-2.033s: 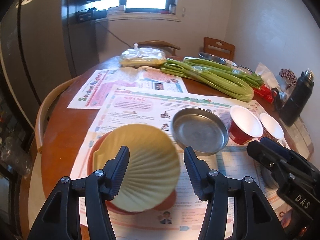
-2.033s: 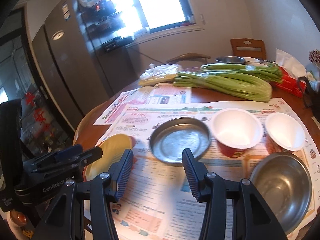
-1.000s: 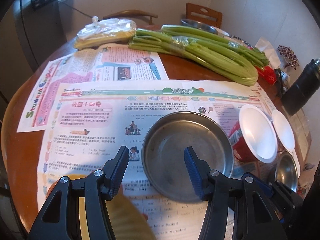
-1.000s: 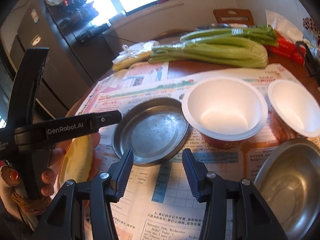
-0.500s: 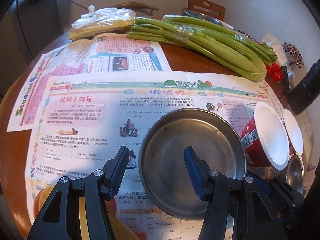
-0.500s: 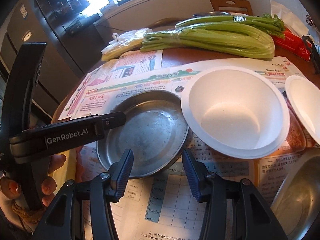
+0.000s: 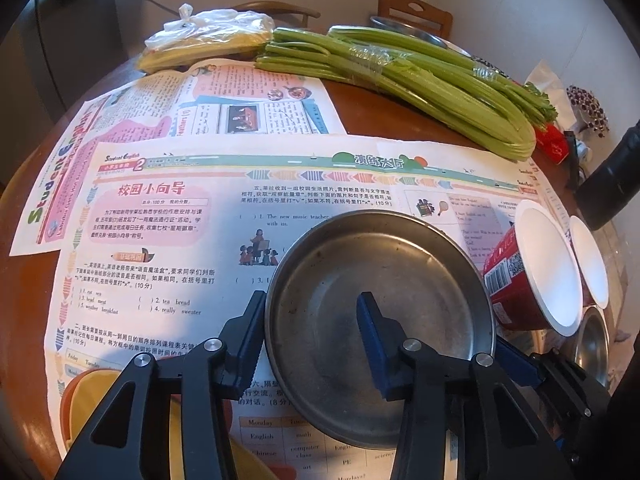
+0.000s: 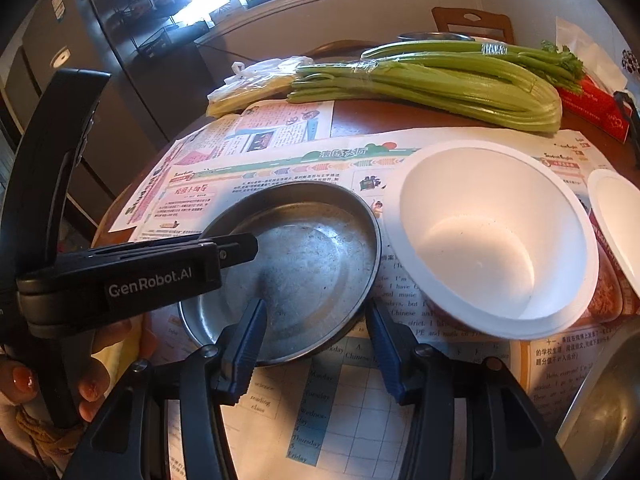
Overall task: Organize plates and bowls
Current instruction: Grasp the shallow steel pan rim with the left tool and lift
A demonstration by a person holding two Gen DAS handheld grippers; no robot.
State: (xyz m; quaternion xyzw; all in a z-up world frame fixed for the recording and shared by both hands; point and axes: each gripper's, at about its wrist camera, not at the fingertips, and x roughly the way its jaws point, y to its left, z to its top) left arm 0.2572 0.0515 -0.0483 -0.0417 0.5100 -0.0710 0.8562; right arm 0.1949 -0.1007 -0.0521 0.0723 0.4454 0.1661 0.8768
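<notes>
Where the task's thing lies: a shallow round steel plate (image 7: 380, 280) is seen flat on a printed newspaper sheet (image 7: 160, 240) spread over the round brown wooden table (image 7: 24, 280)
Left gripper (image 7: 311, 298): its jaws have just been closing, yet a gap is left; the plate's left rim is straddled, one finger (image 7: 252, 328) outside against the rim, the other inside the dish, and no squeeze on the metal is seen
Right gripper (image 8: 316, 306): held apart over the plate's near rim, one finger inside and one outside; nothing is clamped
Hand (image 8: 92, 368): only fingertips are shown, wrapped round the left gripper's handle
Neighbours: a white foam bowl with a red printed outside (image 8: 492, 240) is set just right of the plate, a second one (image 8: 616, 220) cut by the frame edge
Steel bowl (image 7: 592, 344): mostly hidden behind the right gripper's body
Yellow bowl on an orange dish (image 7: 92, 396): largely covered by the left gripper's arm
Far side: a taped bundle of green celery stalks (image 7: 420, 76) is laid across the table
Dark flask (image 7: 612, 176): cropped, hard to make out
</notes>
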